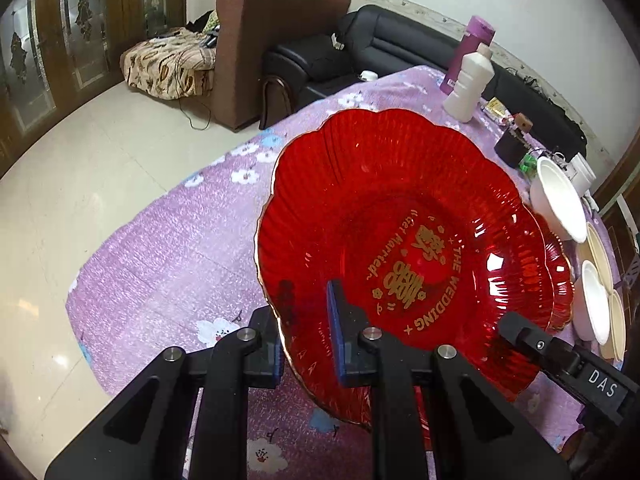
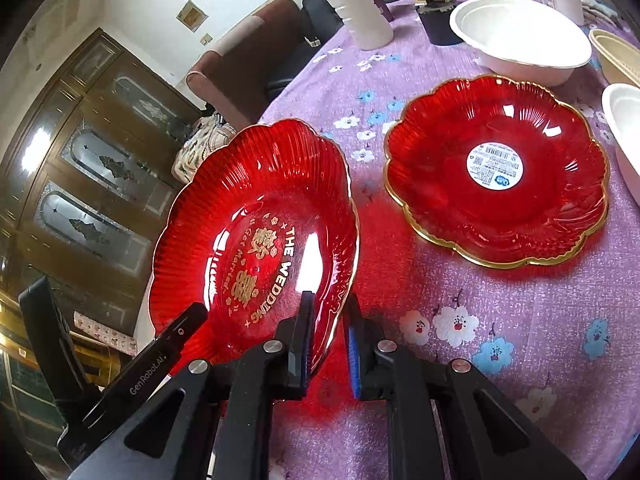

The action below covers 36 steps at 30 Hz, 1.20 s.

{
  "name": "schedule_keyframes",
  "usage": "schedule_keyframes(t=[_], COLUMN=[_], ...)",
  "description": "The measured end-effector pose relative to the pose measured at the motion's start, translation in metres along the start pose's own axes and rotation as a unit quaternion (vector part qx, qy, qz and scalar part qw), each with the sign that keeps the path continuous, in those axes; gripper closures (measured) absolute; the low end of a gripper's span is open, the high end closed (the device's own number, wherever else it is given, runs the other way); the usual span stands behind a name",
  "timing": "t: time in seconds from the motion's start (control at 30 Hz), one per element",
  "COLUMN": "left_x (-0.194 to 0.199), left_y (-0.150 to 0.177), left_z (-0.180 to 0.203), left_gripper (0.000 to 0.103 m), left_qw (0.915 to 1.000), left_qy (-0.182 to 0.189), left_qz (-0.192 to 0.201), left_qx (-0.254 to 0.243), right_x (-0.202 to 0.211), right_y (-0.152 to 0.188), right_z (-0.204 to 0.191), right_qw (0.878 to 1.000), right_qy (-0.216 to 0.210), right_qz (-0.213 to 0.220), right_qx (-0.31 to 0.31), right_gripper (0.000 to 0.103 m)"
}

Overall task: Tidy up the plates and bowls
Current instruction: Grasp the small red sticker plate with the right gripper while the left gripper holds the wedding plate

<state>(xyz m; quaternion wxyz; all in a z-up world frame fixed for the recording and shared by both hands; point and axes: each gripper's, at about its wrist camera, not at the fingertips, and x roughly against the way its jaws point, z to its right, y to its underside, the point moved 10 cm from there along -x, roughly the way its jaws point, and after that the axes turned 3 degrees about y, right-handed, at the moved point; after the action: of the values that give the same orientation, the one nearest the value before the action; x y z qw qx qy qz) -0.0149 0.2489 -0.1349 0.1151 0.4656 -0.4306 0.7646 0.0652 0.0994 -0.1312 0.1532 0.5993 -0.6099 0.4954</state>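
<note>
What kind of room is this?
Probably a home living room: a black sofa and a brown armchair stand behind a table with a purple flowered cloth, and there is a dark wooden cabinet.

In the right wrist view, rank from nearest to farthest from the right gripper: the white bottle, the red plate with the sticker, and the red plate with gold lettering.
1. Lettered red plate: clamped by its rim in the right gripper, lifted at left.
2. Stickered red plate: flat on the tablecloth, right of centre.
3. White bottle: upright at the table's far edge.
</note>
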Motion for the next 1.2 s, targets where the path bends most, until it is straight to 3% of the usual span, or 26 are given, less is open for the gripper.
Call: schedule_keyframes(t=[0.1,0.2,0.27,0.3,0.33,0.4,0.53,0.6,0.77,0.83,0.97,1.2], left_x=[-0.007,-0.011,-0.006,-0.002,0.003,0.020,0.047,0.049,0.029,0.012,-0.026,-0.066], left_y=[0.004,0.007,0.004,0.002,-0.002,-0.016,-0.046,-0.060,-0.072,-0.066,-0.052,-0.049], left_z=[-0.004,-0.009,-0.016,-0.019,-0.023,-0.028,-0.001,0.036,0.132,0.162,0.208,0.225], left_gripper=[0.086,0.086,0.071,0.054,0.045,0.042,0.020,0.019,0.020,0.020,0.020,0.020], left_qw=[0.9999,0.9995,0.9990,0.9987,0.9981,0.9962,0.9951,0.9963,0.9886,0.9821,0.9710,0.9665], left_qy=[-0.004,0.000,-0.002,-0.002,-0.001,-0.001,0.036,0.070,0.110,0.131,0.136,0.107], left_qz=[-0.014,-0.027,-0.028,-0.024,-0.016,0.017,0.054,0.042,-0.012,-0.055,-0.116,-0.148], left_qx=[0.004,0.019,0.034,0.045,0.060,0.086,0.074,0.027,-0.102,-0.124,-0.159,-0.180], right_x=[-0.007,-0.009,-0.005,-0.001,0.003,0.018,0.055,0.076,0.096,0.091,0.077,0.067], right_y=[0.004,0.005,0.003,0.002,0.002,-0.001,-0.014,-0.022,-0.037,-0.041,-0.047,-0.054], right_z=[0.002,-0.001,-0.004,-0.003,-0.002,0.004,0.027,0.047,0.101,0.116,0.133,0.148], right_qw=[1.000,1.000,1.000,1.000,1.000,1.000,0.997,0.994,0.986,0.983,0.980,0.977], right_qy=[0.001,-0.010,-0.016,-0.015,-0.012,-0.018,-0.023,-0.017,-0.007,-0.016,-0.026,-0.030], right_qz=[-0.012,-0.017,-0.012,-0.006,0.000,0.018,0.063,0.088,0.105,0.097,0.080,0.072], right_qx=[-0.003,-0.007,-0.004,-0.002,-0.001,-0.010,-0.038,-0.061,-0.132,-0.156,-0.180,-0.199], right_gripper=[0.089,0.081,0.081,0.080,0.080,0.075,0.060,0.042,0.041,0.040,0.041,0.041])
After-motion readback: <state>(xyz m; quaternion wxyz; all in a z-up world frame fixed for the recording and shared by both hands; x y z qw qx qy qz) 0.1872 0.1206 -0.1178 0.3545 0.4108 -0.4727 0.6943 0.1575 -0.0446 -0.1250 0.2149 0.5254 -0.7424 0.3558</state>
